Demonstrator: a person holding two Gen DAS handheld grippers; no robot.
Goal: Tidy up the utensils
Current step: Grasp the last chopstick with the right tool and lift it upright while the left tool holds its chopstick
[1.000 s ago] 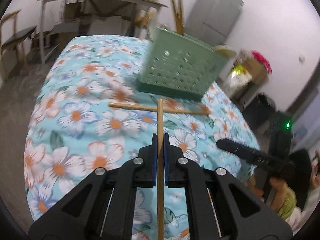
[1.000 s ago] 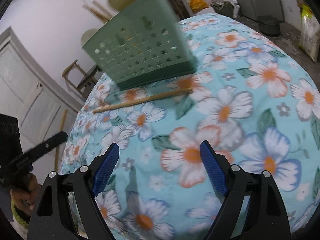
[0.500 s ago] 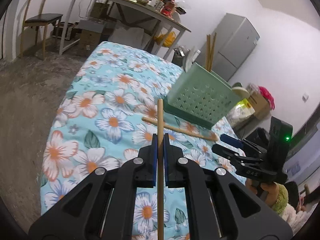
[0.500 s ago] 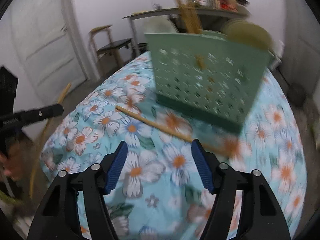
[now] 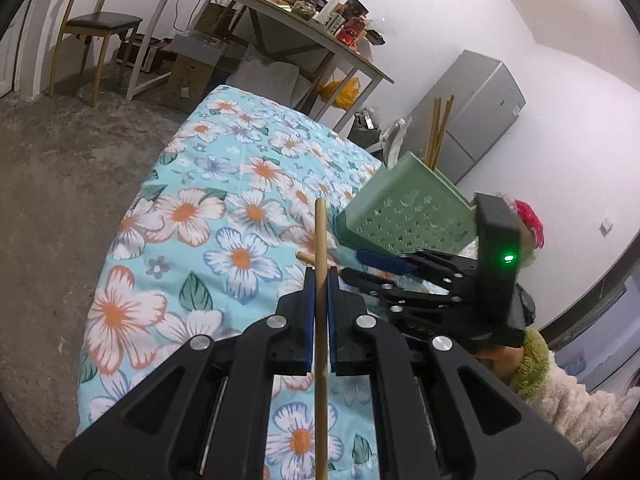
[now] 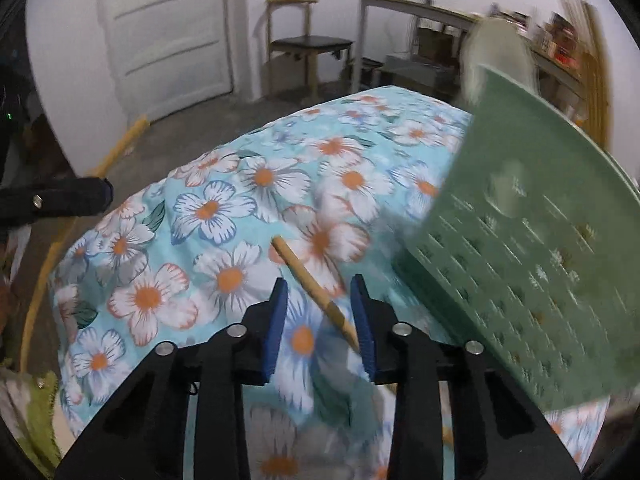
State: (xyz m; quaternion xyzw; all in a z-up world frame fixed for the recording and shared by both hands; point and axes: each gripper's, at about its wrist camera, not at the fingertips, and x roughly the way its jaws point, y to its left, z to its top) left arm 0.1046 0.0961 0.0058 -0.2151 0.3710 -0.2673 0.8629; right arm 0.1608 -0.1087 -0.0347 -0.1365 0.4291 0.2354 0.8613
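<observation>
My left gripper (image 5: 319, 276) is shut on a wooden chopstick (image 5: 320, 232), which sticks up past the pads. A second chopstick (image 6: 296, 266) lies on the floral cloth (image 6: 224, 208) beside the green perforated basket (image 6: 532, 248). My right gripper (image 6: 319, 282) hovers low over that chopstick with its jaws closing; the stick lies slantwise between the blue pads, which do not press on it. In the left wrist view the right gripper (image 5: 360, 268) reaches in front of the basket (image 5: 404, 208). The left gripper (image 6: 106, 196) shows at the left edge of the right wrist view.
Several chopsticks (image 5: 438, 128) stand upright in the basket. Behind the bed are a cluttered table (image 5: 280, 12), a wooden chair (image 5: 100, 20), a grey fridge (image 5: 480, 112) and a white door (image 6: 168, 32). A fleecy sleeve (image 5: 560, 396) is at the lower right.
The right gripper swung in over the chopstick lying on the cloth and its jaws narrowed around it. The left gripper shifted sideways and rolled, still holding its chopstick.
</observation>
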